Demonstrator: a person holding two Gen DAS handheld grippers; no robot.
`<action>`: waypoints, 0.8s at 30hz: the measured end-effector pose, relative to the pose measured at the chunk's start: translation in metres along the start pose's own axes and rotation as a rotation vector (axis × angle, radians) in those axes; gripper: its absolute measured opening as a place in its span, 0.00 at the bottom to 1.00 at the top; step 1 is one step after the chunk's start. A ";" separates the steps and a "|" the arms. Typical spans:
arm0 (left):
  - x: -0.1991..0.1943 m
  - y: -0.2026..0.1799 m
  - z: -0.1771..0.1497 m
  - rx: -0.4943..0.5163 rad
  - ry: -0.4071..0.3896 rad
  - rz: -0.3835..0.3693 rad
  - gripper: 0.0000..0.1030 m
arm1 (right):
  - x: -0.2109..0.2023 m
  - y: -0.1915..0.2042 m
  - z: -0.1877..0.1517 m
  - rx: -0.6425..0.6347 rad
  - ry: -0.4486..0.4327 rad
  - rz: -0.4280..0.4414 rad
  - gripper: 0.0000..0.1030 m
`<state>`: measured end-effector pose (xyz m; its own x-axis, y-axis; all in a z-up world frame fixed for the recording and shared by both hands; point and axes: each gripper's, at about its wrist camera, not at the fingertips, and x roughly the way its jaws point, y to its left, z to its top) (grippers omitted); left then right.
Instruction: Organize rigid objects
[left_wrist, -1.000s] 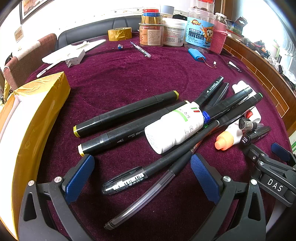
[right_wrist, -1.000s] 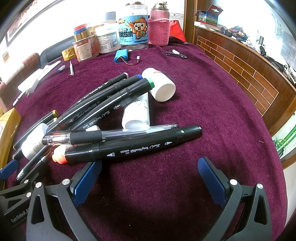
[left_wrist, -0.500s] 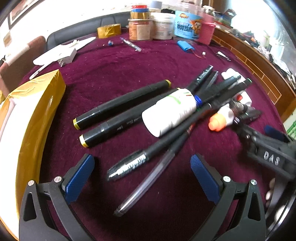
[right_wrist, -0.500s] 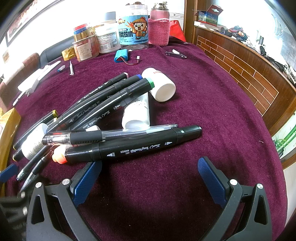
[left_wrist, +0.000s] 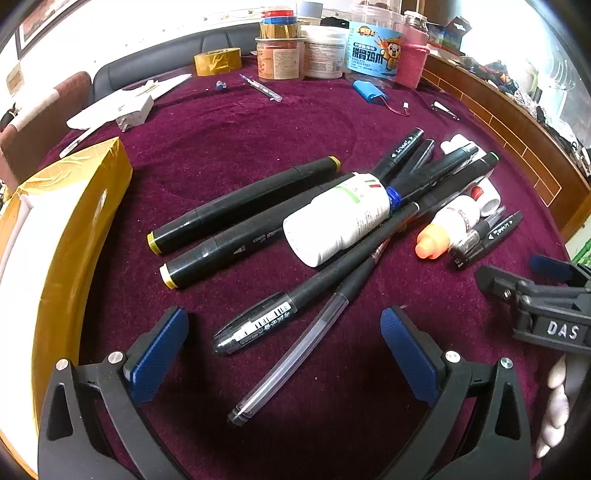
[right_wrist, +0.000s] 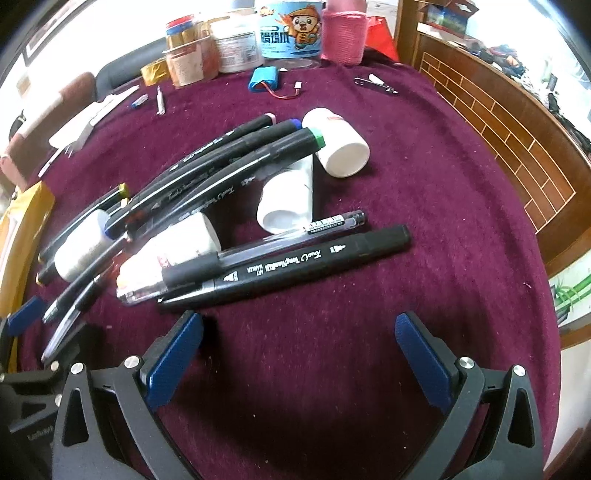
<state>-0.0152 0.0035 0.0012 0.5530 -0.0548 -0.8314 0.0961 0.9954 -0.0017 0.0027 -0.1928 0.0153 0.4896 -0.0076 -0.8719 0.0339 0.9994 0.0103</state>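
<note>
Both tongs, left (left_wrist: 282, 350) and right (right_wrist: 297, 352), gape wide with nothing in them, hovering over a messy marker pile (right_wrist: 236, 173) on the maroon surface (right_wrist: 424, 221).

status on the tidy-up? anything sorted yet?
Done: nothing visibly sorted. Markers, pens and white bottles lie in one crossed pile on the maroon cloth. In hand: nothing; left gripper and right gripper are open and empty. Left: the whole pile; the gold box holds none of it.
</note>
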 end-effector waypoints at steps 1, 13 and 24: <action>0.000 0.000 0.000 0.004 0.001 -0.001 1.00 | -0.001 0.000 -0.001 0.001 0.008 0.002 0.99; -0.003 0.004 -0.001 0.023 0.008 -0.028 1.00 | -0.126 -0.032 -0.041 0.154 -0.561 -0.001 0.95; -0.060 0.025 0.005 0.112 -0.154 -0.202 0.89 | -0.044 -0.033 -0.001 0.248 -0.477 -0.072 0.76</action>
<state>-0.0415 0.0313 0.0537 0.6316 -0.2716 -0.7261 0.3036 0.9485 -0.0907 -0.0213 -0.2256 0.0531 0.8177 -0.1485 -0.5562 0.2582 0.9581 0.1239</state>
